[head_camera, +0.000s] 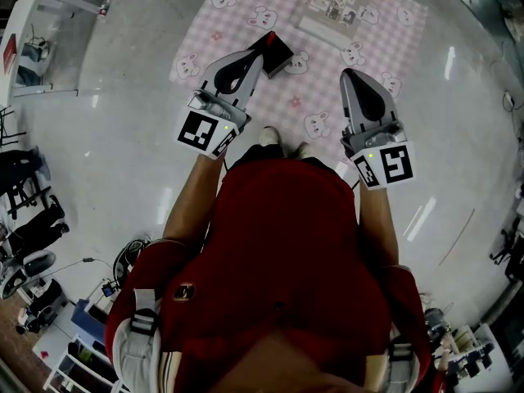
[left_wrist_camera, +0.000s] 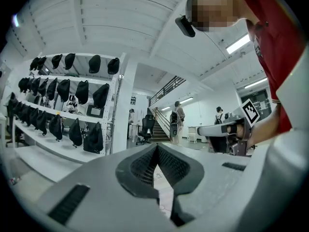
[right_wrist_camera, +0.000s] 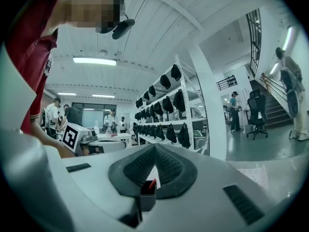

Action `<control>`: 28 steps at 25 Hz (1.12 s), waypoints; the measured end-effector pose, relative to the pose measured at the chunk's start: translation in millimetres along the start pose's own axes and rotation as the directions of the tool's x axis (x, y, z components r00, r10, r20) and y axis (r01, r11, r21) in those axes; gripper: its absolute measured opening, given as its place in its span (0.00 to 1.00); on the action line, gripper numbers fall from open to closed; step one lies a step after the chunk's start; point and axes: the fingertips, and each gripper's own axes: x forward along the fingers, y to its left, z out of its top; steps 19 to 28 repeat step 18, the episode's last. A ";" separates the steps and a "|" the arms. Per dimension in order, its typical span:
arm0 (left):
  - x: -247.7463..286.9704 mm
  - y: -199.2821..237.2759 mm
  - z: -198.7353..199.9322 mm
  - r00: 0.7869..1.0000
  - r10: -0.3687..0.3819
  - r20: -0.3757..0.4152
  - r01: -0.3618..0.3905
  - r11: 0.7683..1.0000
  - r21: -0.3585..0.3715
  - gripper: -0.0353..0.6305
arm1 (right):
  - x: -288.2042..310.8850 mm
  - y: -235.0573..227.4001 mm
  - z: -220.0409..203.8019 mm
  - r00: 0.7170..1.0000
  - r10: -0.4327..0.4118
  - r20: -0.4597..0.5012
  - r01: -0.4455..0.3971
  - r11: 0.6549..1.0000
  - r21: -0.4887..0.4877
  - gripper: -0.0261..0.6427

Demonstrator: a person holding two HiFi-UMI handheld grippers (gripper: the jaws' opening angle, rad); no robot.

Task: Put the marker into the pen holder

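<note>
Head view: a person stands over a pink checked mat (head_camera: 246, 6). The left gripper (head_camera: 259, 56) and right gripper (head_camera: 349, 74) hover, jaws pressed together on nothing. The red marker (head_camera: 268, 38) stands inside the black pen holder (head_camera: 279, 56), so the task looks finished.

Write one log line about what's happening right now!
left gripper: shut, empty | right gripper: shut, empty | red marker: in pen holder | pen holder: on pink mat | task: looks done
</note>
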 end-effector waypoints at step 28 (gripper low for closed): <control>-1.7 -29.0 6.4 1.000 -0.014 -0.010 0.014 0.999 0.034 0.06 | -31.0 -1.5 11.0 0.999 -0.016 0.032 0.016 1.000 -0.015 0.04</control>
